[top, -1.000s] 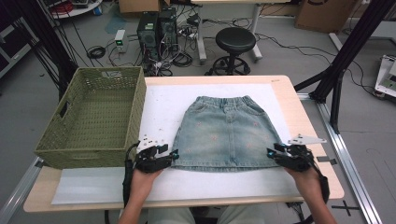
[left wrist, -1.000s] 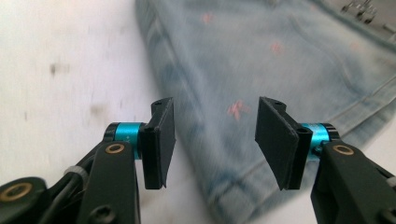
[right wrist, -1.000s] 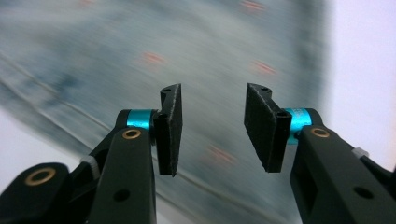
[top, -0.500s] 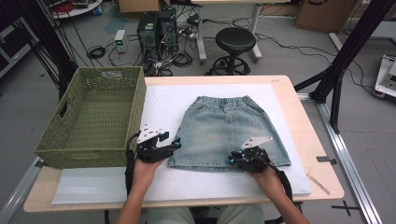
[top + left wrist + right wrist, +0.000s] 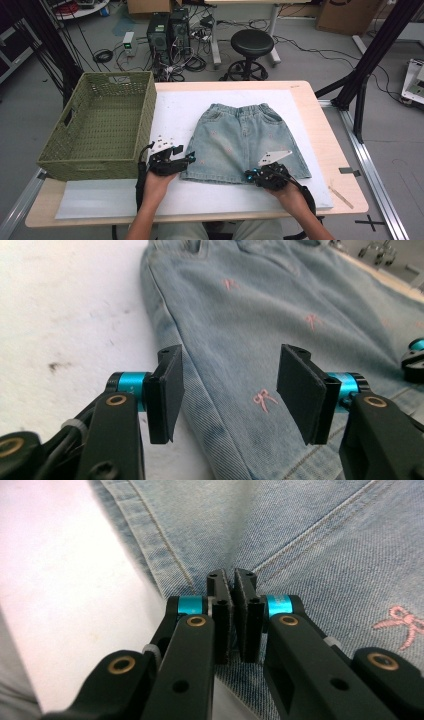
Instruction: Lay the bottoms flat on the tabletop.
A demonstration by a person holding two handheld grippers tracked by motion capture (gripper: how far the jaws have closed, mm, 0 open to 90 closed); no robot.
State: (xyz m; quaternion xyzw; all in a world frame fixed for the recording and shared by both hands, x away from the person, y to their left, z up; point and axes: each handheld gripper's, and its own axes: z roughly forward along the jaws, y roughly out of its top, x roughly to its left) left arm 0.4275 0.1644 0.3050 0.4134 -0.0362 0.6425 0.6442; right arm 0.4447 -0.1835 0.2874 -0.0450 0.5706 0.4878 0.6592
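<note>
A small denim skirt (image 5: pixel 244 142) lay flat on a white mat (image 5: pixel 175 107) covering a wooden table (image 5: pixel 327 132), waistband away from the person and hem toward them. It was pale blue with tiny pink bows (visible in both gripper views). To its left, touching the mat's edge, stood an empty green woven basket (image 5: pixel 102 125).

The person's two hands reached in from the near side, each holding a two-jaw gripper. The left gripper (image 5: pixel 189 159) rested at the skirt's near left corner; in the left gripper view its jaws stood apart, straddling the side seam, with the pads not pressing the cloth, so it held nothing. The right gripper (image 5: pixel 248 175) sat at the hem, somewhat in from the skirt's right corner. Its jaws had just been closing, and in the right gripper view (image 5: pixel 234 587) they stood nearly together over a raised ridge of denim at the hem, which appeared pinched between them.

Judged from this, the work was at its very start: the skirt was unfolded, spread out and not lifted, and the basket held nothing. One grasp looked made; the left grasp, any folding and any move to the basket remained.
</note>
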